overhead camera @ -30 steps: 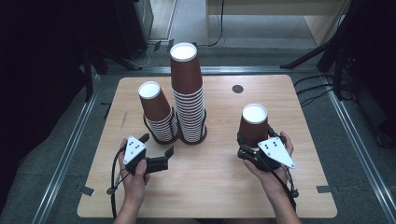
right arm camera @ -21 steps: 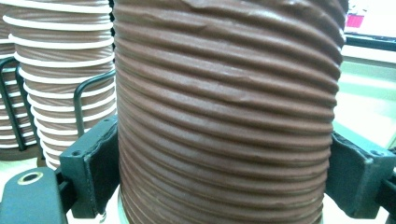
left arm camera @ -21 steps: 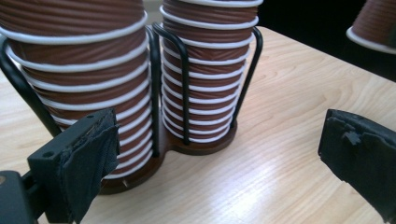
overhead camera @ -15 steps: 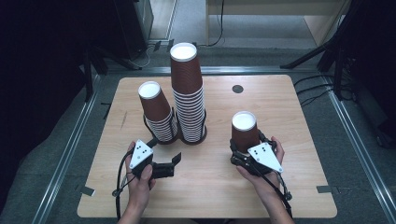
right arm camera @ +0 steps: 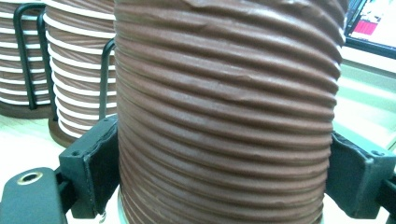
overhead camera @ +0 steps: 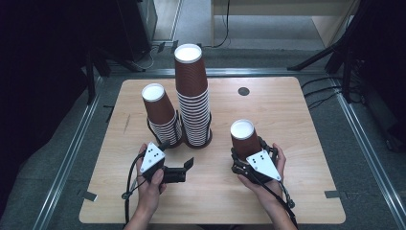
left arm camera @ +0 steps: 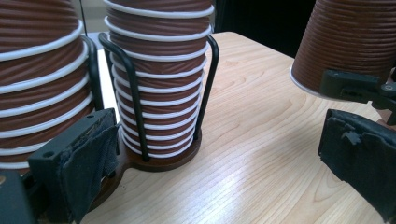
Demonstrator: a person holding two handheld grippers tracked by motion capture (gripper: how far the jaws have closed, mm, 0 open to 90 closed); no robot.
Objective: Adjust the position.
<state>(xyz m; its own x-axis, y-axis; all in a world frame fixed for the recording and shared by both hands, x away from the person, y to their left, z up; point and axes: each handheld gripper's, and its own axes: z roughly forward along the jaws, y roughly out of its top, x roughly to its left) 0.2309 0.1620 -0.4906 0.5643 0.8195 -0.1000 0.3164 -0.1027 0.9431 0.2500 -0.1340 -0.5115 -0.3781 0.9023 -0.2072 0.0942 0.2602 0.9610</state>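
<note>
Plainly, right gripper (overhead camera: 243, 154) jaws clamp ribbed brown cup (overhead camera: 244, 139), seemingly paper.

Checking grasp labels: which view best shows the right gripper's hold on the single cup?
Right gripper view: both fingers press the single cup at its ribbed sides. High view shows the cup upside down, grip mostly hidden. Left gripper view catches its rim.

A single brown ribbed paper cup (overhead camera: 244, 138) stands upside down, white base up, near the bench's right front. Two stacks of like cups sit upturned in black wire holders: a tall stack (overhead camera: 193, 96) mid-bench and a shorter, tilted stack (overhead camera: 161, 115) just left of it.
</note>
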